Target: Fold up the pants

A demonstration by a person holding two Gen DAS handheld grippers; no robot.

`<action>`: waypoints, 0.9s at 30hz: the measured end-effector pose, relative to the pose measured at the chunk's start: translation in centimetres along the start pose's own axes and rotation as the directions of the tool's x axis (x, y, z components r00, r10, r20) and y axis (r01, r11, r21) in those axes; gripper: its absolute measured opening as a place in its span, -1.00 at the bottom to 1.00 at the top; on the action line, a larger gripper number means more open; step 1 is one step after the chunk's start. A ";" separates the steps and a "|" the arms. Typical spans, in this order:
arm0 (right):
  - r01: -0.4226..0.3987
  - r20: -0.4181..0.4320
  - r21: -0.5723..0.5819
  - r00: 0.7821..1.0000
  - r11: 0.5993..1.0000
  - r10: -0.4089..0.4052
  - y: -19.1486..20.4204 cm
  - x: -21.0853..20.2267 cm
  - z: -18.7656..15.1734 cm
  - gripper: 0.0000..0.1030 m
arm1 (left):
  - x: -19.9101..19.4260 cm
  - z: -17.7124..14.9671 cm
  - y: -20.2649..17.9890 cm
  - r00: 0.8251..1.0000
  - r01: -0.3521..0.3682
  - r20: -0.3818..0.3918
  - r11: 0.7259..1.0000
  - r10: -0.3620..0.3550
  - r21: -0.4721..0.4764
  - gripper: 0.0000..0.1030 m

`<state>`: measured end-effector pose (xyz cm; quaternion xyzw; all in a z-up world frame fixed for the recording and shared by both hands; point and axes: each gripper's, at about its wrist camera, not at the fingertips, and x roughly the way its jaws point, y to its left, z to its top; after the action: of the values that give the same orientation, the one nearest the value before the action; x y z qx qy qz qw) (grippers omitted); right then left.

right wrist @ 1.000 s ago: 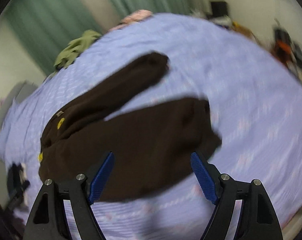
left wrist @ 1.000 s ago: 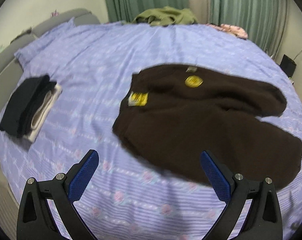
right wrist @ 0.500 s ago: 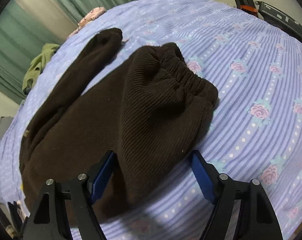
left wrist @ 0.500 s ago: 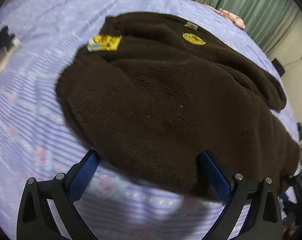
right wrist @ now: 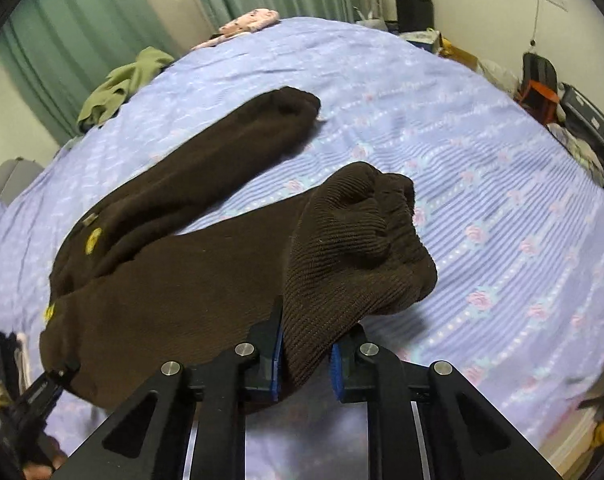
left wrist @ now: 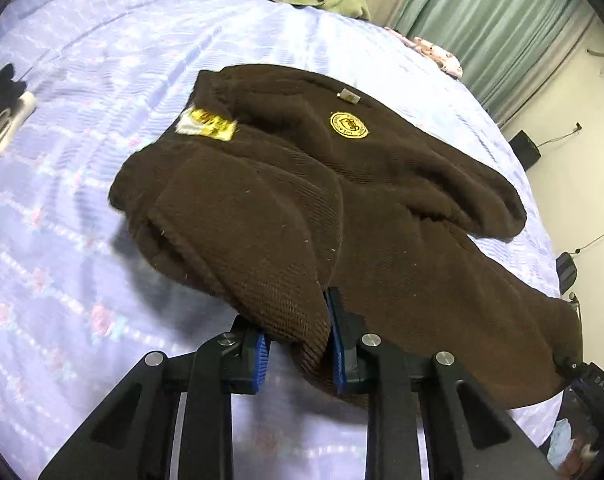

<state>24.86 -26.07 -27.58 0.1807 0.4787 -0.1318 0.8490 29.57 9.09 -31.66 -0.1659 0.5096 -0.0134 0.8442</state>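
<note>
A lilac striped bedsheet with pink roses [left wrist: 81,80] is spread beneath dark brown knitted pants [left wrist: 382,200], whose far leg runs toward 11 o'clock in the right wrist view. The near leg's waist end is pinched by the closed left gripper [left wrist: 297,344] and its cuffed end by the closed right gripper [right wrist: 306,360]. The thick knit may be pulled from either shallow pinch, or the fold skewed, if one end is lifted ahead of the other.
</note>
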 end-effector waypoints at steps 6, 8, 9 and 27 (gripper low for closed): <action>-0.008 -0.054 0.020 0.999 1.000 0.009 -0.1 -1.8 0.5 -0.63 | -1.4 0.4 -0.3 0.998 -0.063 -0.014 0.998 0.064 0.018 -0.52; -0.038 -0.035 0.061 0.999 0.997 0.040 -0.2 -2.5 1.7 -0.63 | -2.6 2.0 -0.9 0.997 -0.077 0.021 0.997 0.077 -0.004 -0.52; -0.044 -0.020 0.076 0.999 0.996 0.046 -0.1 -2.9 2.4 -0.63 | -3.3 3.1 -1.4 0.995 -0.082 0.049 0.996 0.083 -0.020 -0.52; -0.081 0.136 0.173 0.989 0.982 0.057 7.2 9.4 20.9 -0.69 | 7.3 19.0 -6.4 0.982 -0.136 0.120 0.988 0.145 -0.077 -0.42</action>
<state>48.52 -29.12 -24.42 0.2635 0.4020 -0.1561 0.8629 50.48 6.72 -27.97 -0.1589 0.4662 0.0741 0.8671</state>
